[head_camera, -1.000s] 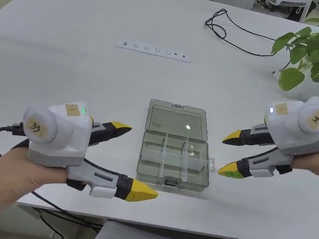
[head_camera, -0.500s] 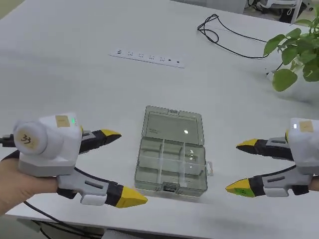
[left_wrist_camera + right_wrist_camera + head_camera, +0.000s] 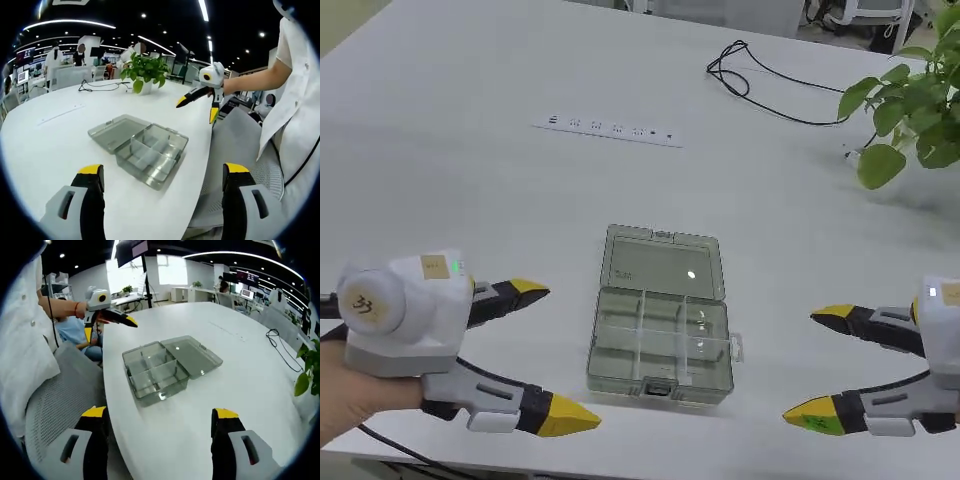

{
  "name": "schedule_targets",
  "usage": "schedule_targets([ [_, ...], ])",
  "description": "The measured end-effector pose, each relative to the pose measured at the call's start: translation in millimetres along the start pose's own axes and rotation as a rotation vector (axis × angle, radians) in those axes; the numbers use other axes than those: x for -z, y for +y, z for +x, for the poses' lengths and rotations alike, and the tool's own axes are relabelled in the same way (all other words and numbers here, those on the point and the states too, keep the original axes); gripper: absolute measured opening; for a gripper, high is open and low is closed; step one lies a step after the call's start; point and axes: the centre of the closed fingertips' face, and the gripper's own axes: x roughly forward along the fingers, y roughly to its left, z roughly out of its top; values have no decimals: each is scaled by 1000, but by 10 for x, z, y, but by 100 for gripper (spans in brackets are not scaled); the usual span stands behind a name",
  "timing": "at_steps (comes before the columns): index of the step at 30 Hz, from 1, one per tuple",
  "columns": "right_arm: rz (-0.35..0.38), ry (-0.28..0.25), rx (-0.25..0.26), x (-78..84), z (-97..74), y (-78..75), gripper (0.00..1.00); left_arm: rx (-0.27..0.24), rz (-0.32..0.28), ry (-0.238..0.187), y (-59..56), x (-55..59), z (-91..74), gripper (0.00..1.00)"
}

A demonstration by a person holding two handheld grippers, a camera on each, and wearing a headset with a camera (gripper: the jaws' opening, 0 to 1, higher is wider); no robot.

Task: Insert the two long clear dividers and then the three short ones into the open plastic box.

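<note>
The open clear plastic box (image 3: 660, 345) lies near the table's front edge with its lid (image 3: 665, 265) folded flat behind it; clear dividers (image 3: 682, 335) stand inside it and split it into compartments. The box also appears in the left gripper view (image 3: 150, 152) and in the right gripper view (image 3: 155, 371). My left gripper (image 3: 542, 358) hovers open to the left of the box, holding nothing. My right gripper (image 3: 830, 365) hovers open to the right of it, also holding nothing. Each one faces the box across the table.
A white power strip (image 3: 608, 130) lies farther back on the white table (image 3: 450, 170). A black cable (image 3: 760, 75) curls at the back right, and a green potted plant (image 3: 910, 110) stands at the right edge.
Both grippers have drawn away from the box, outward and toward the table's front edge. The camera has tilted, so the whole scene has shifted; the box itself lies unmoved.
</note>
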Motion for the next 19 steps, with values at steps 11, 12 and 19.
schedule_targets([
  [11, 11, -26, 14, 44, -16, 19, 93, -2, -3, 8, 14, 33, 0, 100],
  [12, 13, -25, 15, 52, -18, 14, 93, -2, -3, 8, 17, 35, -1, 100],
  [19, 15, -31, 18, 48, -20, 21, 93, -4, 0, 13, 27, 47, -4, 100],
])
